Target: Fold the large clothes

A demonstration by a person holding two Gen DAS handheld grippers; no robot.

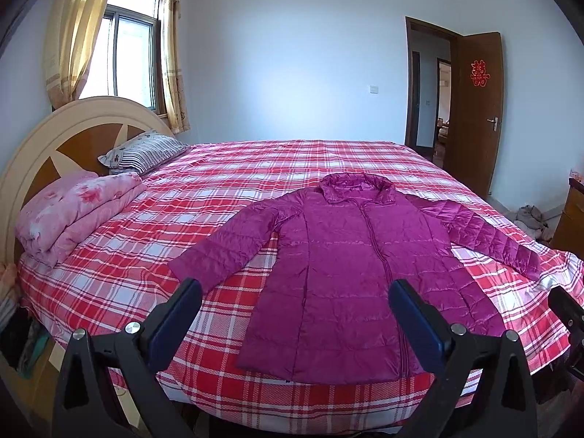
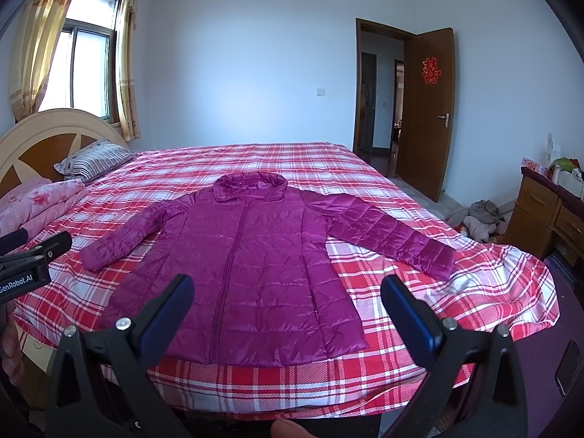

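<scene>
The magenta jacket point(image 1: 350, 273) lay flat, front up, sleeves spread, on the plaid bed point(image 1: 146, 255). Left gripper point(image 1: 295, 292) and right gripper point(image 2: 288, 288) hovered above the bed's near edge, jaws spread, holding nothing.

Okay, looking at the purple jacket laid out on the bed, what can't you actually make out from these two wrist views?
- Purple jacket hem: the right corner is covered by a left tongs finger in the left wrist view.
- Jacket's back and underside: face down on the bed, hidden in both views.
- Clothes pile on the floor: too small and crumpled to identify.
- Right tongs: their handle is cut off by the bottom edge.
</scene>
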